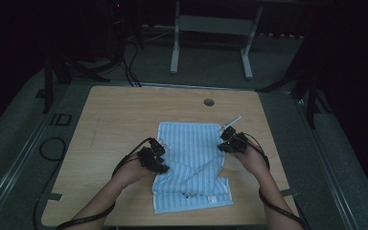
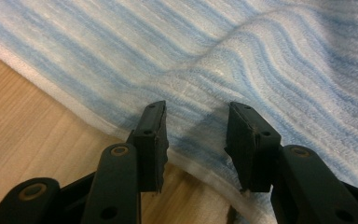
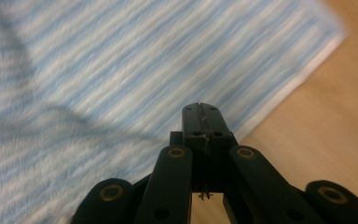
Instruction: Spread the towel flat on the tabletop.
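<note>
Lying near the middle of the light wooden worktop (image 1: 124,110), closer to the person's edge, is a pale blue-and-white striped terry towel (image 1: 191,139), flat at its far end and rumpled with diagonal folds across its near half.

The left hand-held gripper (image 1: 162,159) sits at the towel's left edge. In the left gripper view its two black jaws stand partly apart over the towel's white hem (image 2: 98,119), where cloth meets bare wood; a raised ridge of fabric runs just beyond the jaw tips. The pads do not press on anything, and a strip of striped cloth shows in the gap between them.

The right hand-held gripper (image 1: 227,139) is at the towel's right edge, near the far right corner. In the right gripper view its jaws are pressed fully together, pad against pad (image 3: 204,122), above the towel's edge with bare worktop to one side. Whether a thin bit of cloth is pinched between them cannot be told; that view is blurred.
</note>
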{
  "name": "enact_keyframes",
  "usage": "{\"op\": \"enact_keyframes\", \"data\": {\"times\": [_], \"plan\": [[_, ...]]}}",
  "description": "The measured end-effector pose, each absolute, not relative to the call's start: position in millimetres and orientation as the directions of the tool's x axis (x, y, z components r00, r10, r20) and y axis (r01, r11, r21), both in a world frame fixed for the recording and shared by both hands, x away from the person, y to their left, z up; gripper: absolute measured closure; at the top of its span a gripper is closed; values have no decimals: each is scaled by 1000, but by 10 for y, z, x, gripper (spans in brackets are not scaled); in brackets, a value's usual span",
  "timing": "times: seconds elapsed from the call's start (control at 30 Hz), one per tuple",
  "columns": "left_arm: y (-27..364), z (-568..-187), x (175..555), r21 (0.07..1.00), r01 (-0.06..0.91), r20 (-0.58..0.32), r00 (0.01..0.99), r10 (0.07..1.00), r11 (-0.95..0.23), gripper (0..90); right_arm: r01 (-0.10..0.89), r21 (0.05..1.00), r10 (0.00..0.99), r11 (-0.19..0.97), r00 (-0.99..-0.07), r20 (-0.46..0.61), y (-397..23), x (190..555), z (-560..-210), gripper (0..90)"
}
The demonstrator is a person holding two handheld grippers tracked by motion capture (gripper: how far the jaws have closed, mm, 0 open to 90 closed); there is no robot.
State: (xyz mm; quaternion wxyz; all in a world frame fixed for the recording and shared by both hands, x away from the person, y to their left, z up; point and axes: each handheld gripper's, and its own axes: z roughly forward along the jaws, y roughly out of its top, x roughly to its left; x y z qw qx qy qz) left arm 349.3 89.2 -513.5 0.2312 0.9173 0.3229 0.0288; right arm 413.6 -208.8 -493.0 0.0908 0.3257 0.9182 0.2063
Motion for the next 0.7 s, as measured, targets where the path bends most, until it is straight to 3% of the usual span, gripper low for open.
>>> {"op": "enact_keyframes", "data": {"times": [0.2,0.47,0.7], "plan": [[884,-5152,3494,442,581,-103,790,604,-684,578,587,416,648,694,-762,-6,-2047,4286,-4906,900],[873,-5199,3480,427,583,-111,792,600,-691,566,631,350,667,692,-745,23,-1983,4428,-5222,900],[896,-5187,3483,428,587,-112,789,604,-688,566,677,342,725,652,-688,-20,-2080,4630,-5216,900]]}}
